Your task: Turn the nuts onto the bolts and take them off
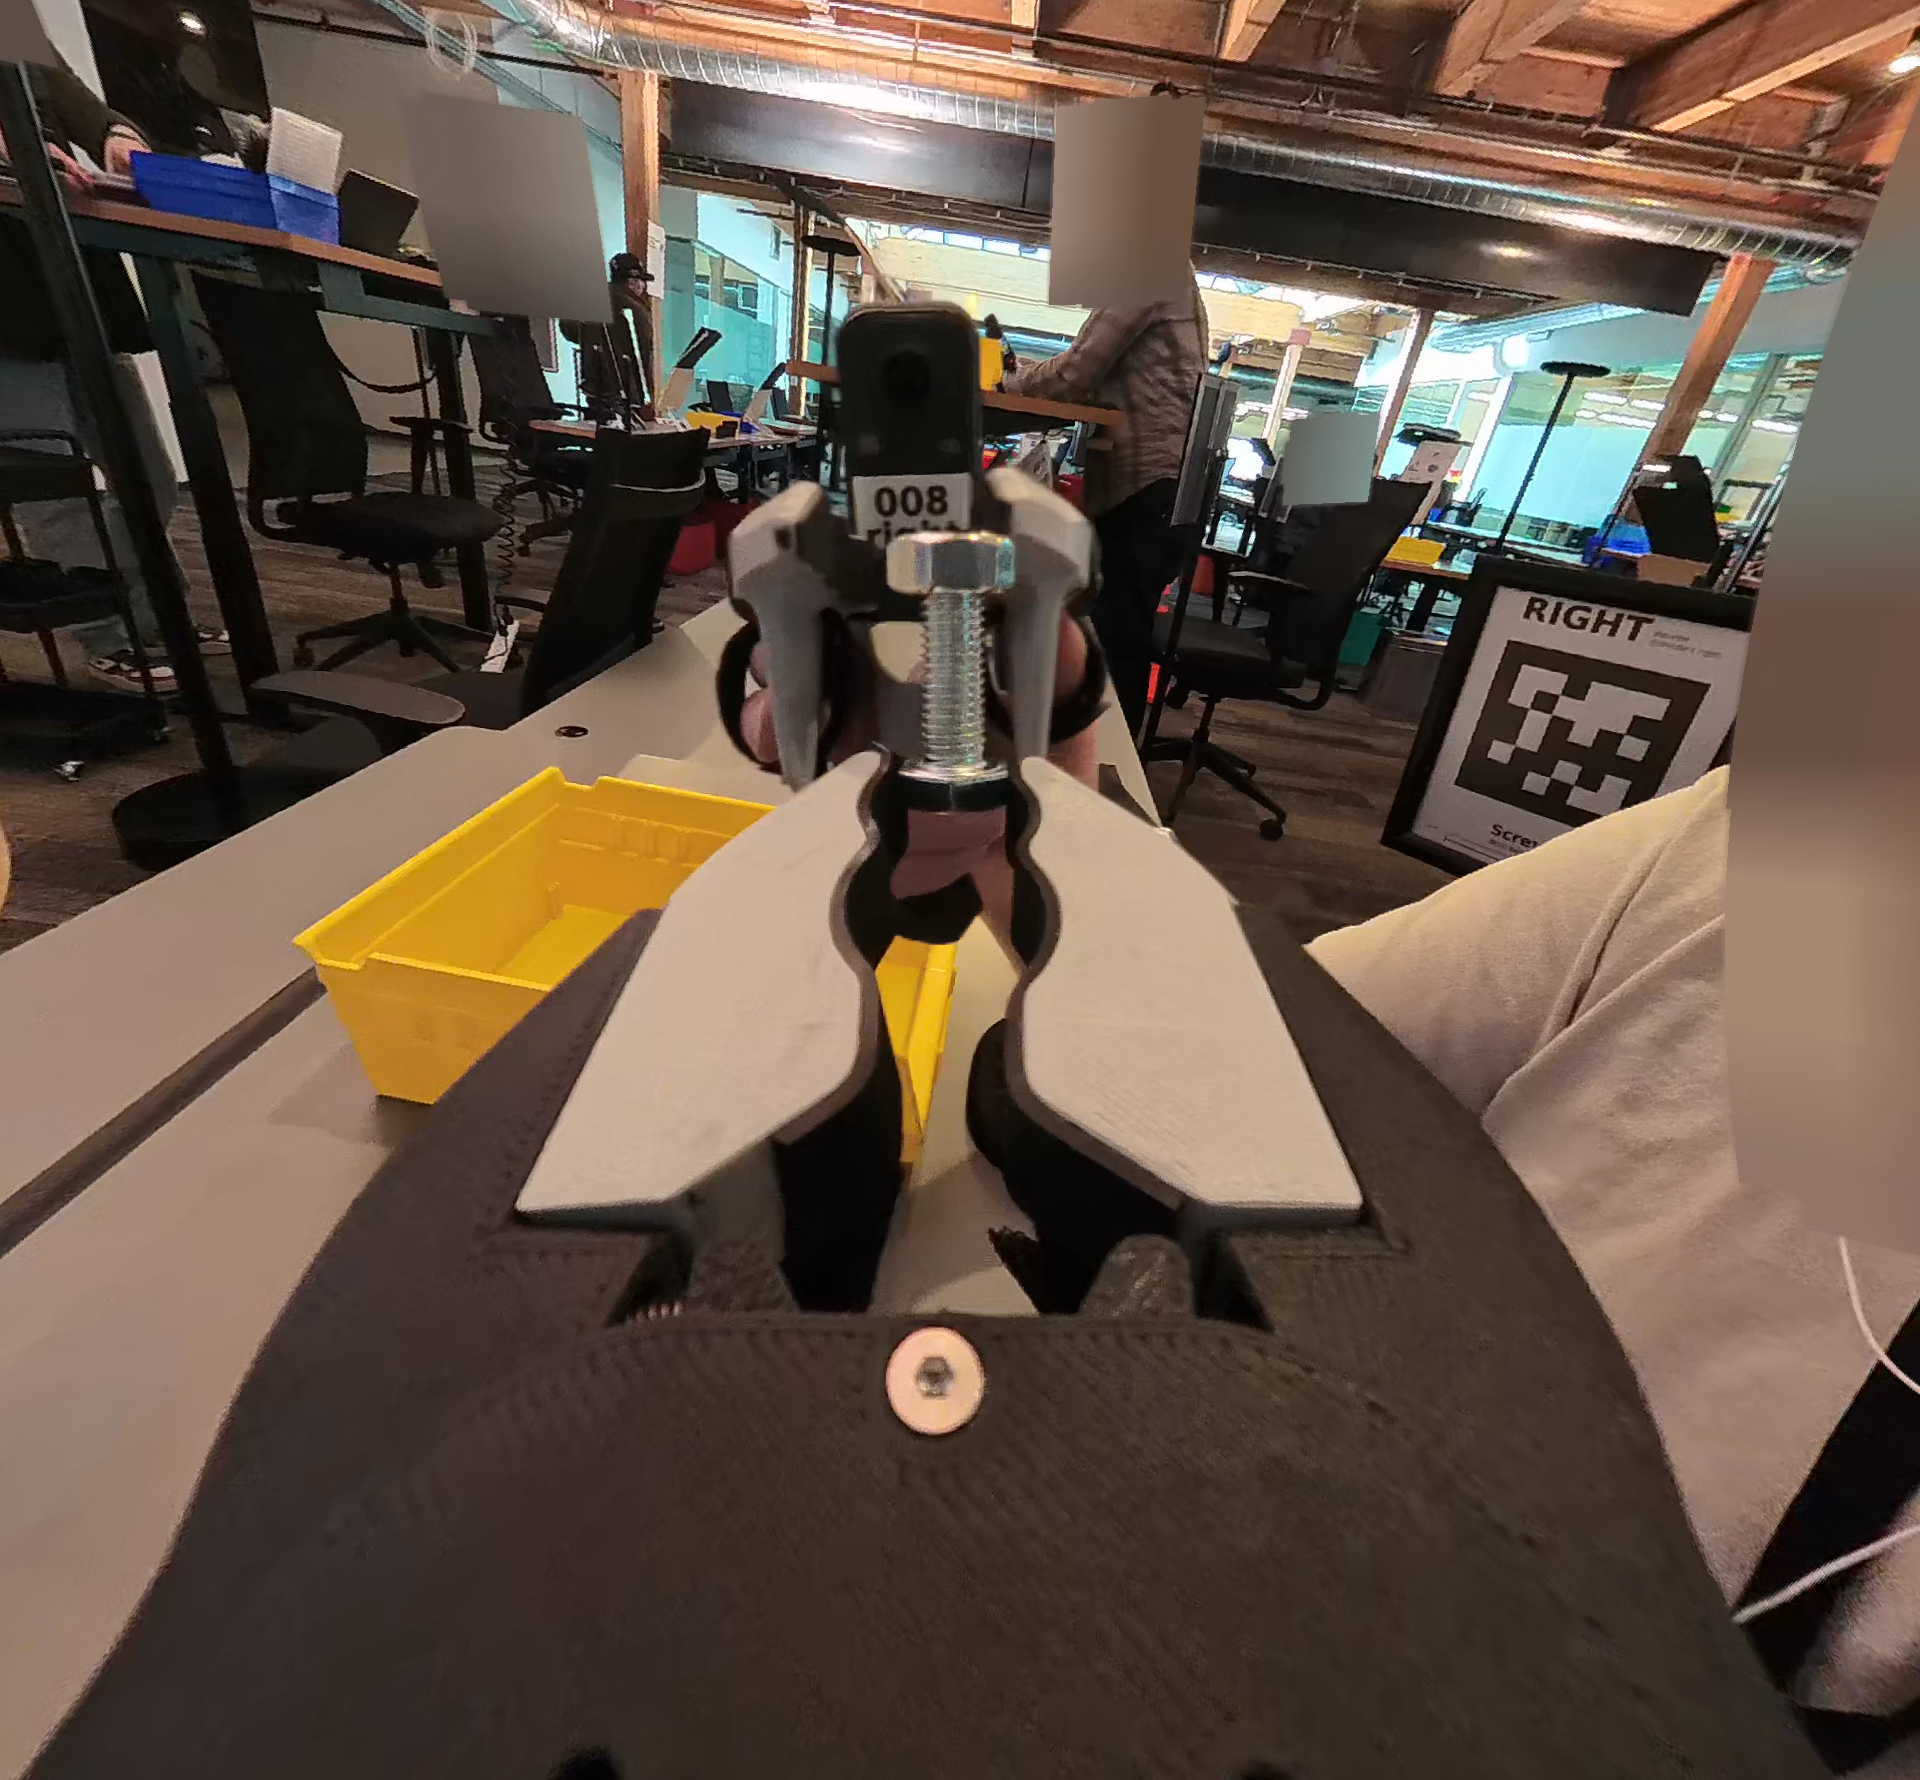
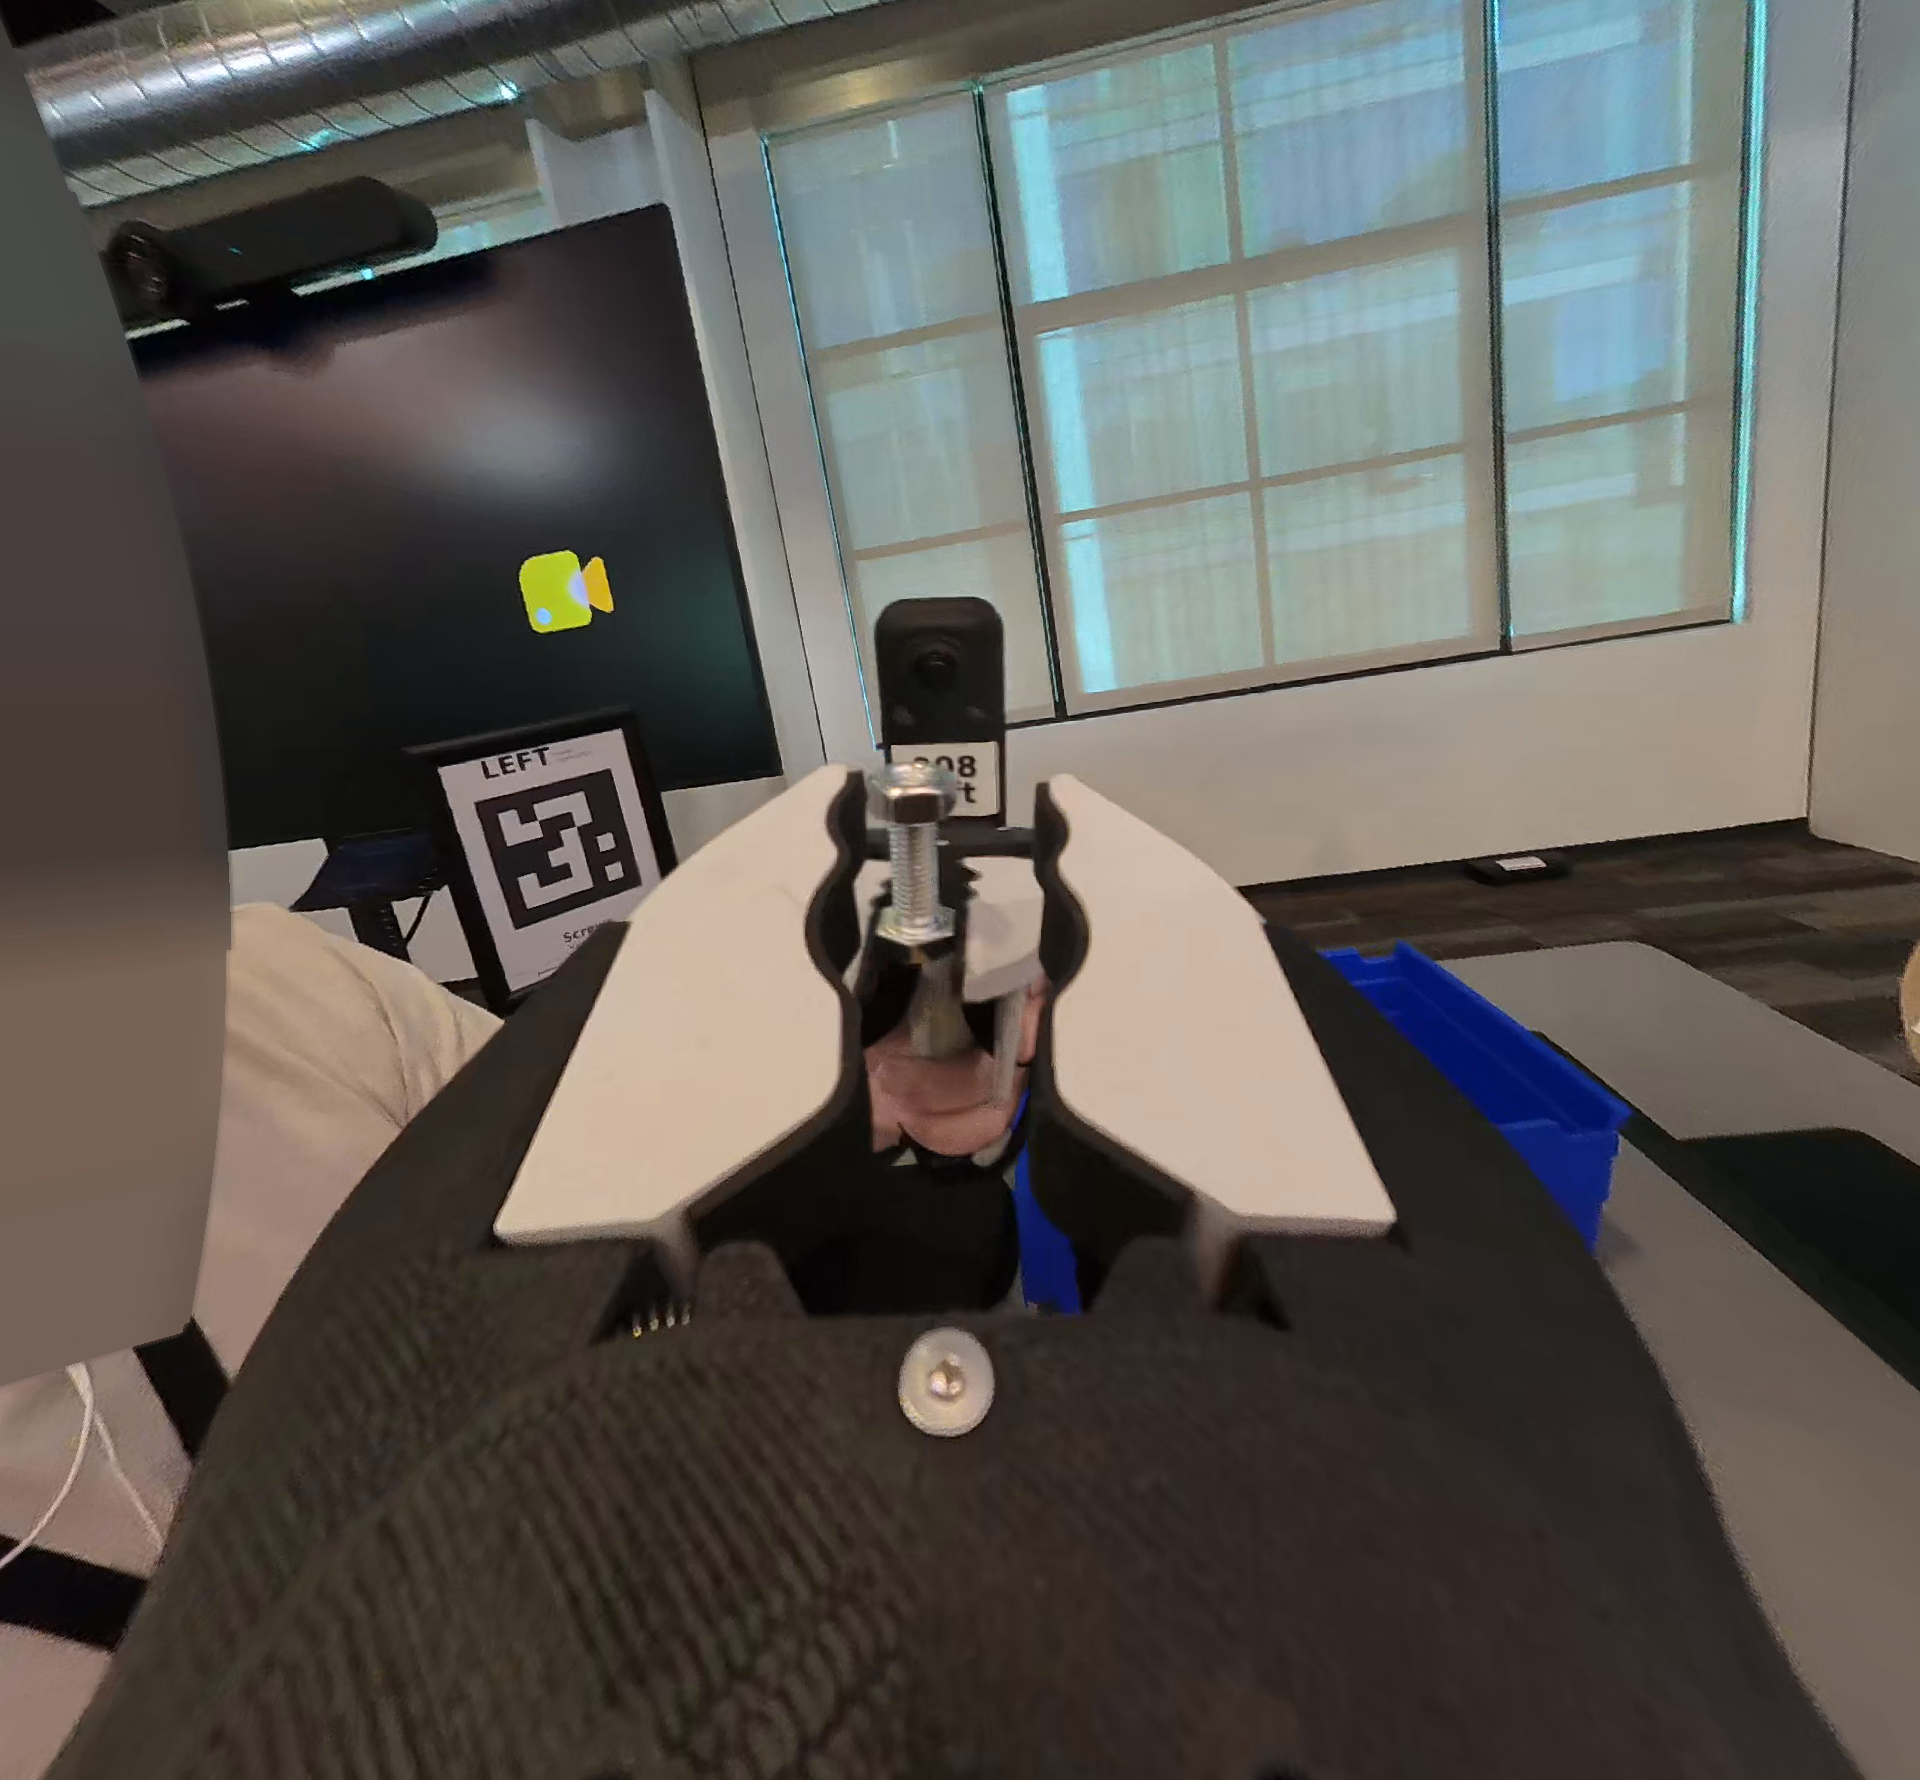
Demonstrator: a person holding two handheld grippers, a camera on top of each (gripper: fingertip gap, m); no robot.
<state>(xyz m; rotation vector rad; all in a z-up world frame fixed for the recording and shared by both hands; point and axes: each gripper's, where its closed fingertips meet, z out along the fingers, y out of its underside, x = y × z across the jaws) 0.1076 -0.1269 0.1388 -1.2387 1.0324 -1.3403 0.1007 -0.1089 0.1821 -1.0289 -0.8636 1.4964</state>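
A silver bolt (image 1: 951,670) stands upright between the two grippers, head up. My left gripper (image 1: 948,787) is shut on the nut (image 1: 951,780) threaded on the bolt's lower end. My right gripper (image 2: 945,795) faces it, with its jaws around the bolt head (image 2: 912,798). The head touches one finger and a gap shows to the other, so it reads as open. The nut (image 2: 914,925) shows lower in the right wrist view, and the right gripper (image 1: 914,762) shows beyond the bolt in the left wrist view.
A yellow bin (image 1: 436,982) sits on the grey table (image 1: 156,1107) below left. A blue bin (image 2: 1486,1076) sits to the right. Framed marker signs (image 1: 1579,722) (image 2: 561,868) stand at the sides. A cream sleeve (image 1: 1558,1055) is close by. Office chairs and desks stand beyond. The left gripper's tips are roughly 4 cm from the right gripper's.
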